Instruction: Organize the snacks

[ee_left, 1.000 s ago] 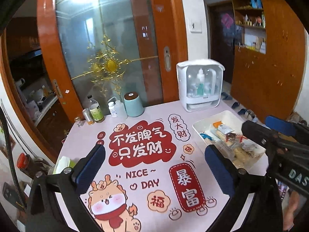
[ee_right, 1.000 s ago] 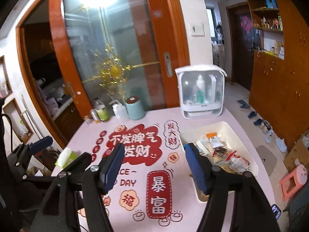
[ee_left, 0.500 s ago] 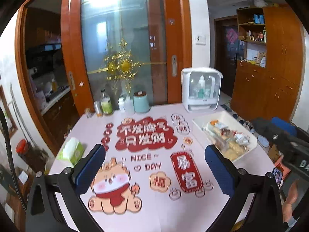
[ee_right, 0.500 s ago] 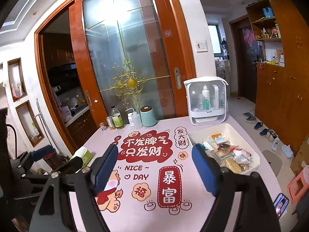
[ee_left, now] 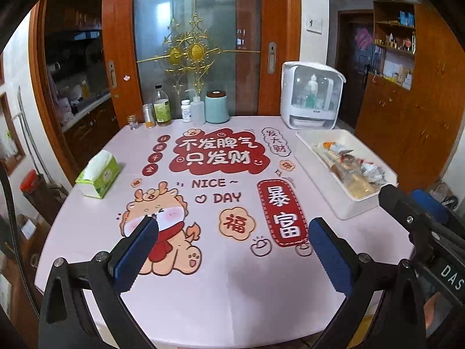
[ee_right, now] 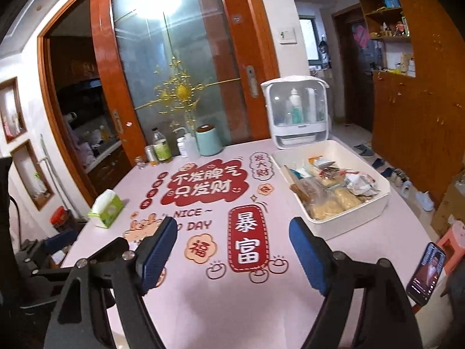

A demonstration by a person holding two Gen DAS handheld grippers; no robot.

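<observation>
A white tray (ee_left: 319,176) of wrapped snacks (ee_left: 353,171) stands at the right side of the round pink table (ee_left: 221,290). My left gripper (ee_left: 232,226) hangs open over the table's near part, with nothing between its blue pads. Its right neighbour, my right gripper (ee_left: 407,212), shows at the right edge, close to the tray's near corner. In the right wrist view the right gripper (ee_right: 232,229) is open and empty, and the tray (ee_right: 348,226) with the snacks (ee_right: 328,187) lies just ahead and to the right. The left gripper (ee_right: 58,244) sits low at the left.
A green tissue pack (ee_left: 97,174) lies near the left edge. Bottles (ee_left: 161,107) and a teal canister (ee_left: 216,107) line the back, beside a white cabinet (ee_left: 312,96) holding bottles. A lit phone (ee_right: 425,273) rests at the table's right edge.
Both grippers have drawn back toward the table's near edge and sunk, so more of the table shows. The right gripper's jaws stand wider than a second ago.
</observation>
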